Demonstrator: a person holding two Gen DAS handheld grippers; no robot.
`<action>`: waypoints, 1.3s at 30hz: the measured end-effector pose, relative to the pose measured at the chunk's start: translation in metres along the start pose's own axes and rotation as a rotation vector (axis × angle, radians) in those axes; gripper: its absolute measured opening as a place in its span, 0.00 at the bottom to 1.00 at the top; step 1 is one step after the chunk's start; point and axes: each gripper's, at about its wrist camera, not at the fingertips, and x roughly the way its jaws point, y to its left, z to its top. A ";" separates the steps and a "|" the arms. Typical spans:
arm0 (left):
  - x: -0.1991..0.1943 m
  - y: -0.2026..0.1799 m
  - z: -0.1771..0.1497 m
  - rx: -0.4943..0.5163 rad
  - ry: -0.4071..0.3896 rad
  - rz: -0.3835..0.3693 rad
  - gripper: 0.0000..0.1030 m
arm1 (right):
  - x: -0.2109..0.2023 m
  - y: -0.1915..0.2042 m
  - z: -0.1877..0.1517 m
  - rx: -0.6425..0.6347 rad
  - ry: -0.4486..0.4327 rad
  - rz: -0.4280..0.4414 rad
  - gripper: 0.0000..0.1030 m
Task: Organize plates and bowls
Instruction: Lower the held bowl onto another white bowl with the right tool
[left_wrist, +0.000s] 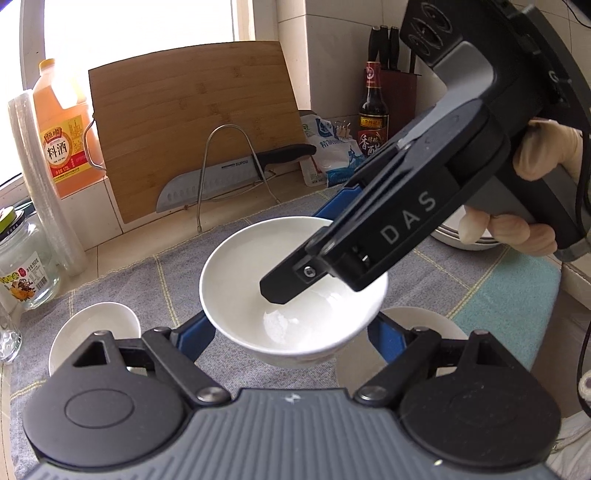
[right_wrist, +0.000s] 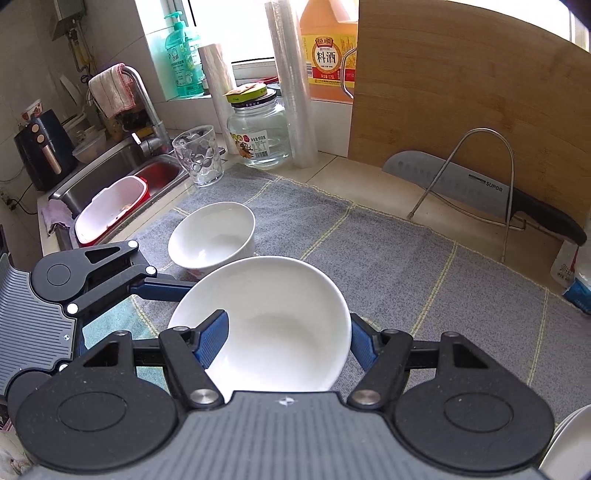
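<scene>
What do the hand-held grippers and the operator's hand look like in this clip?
Both grippers, left gripper and right gripper, share one build: black linkage arms with silver pivot screws, ribbed grey body, blue textured fingers. The right one's black housing reads "DAS". The hand wears a pale glove; a dark cable hangs beside it.

Bright window (right_wrist: 236, 26) above a tiled counter (right_wrist: 369, 173), steel sink (right_wrist: 122, 166) left, bamboo cutting board (right_wrist: 461, 96) leaning upright
</scene>
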 end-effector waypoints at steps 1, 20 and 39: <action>-0.001 -0.002 -0.001 0.000 0.001 -0.004 0.86 | -0.003 0.001 -0.003 0.003 0.000 -0.001 0.72; -0.020 -0.036 -0.016 -0.007 0.020 -0.080 0.86 | -0.034 0.013 -0.046 0.041 0.002 -0.024 0.72; -0.012 -0.055 -0.025 0.030 0.073 -0.136 0.86 | -0.037 0.008 -0.079 0.107 0.031 -0.039 0.72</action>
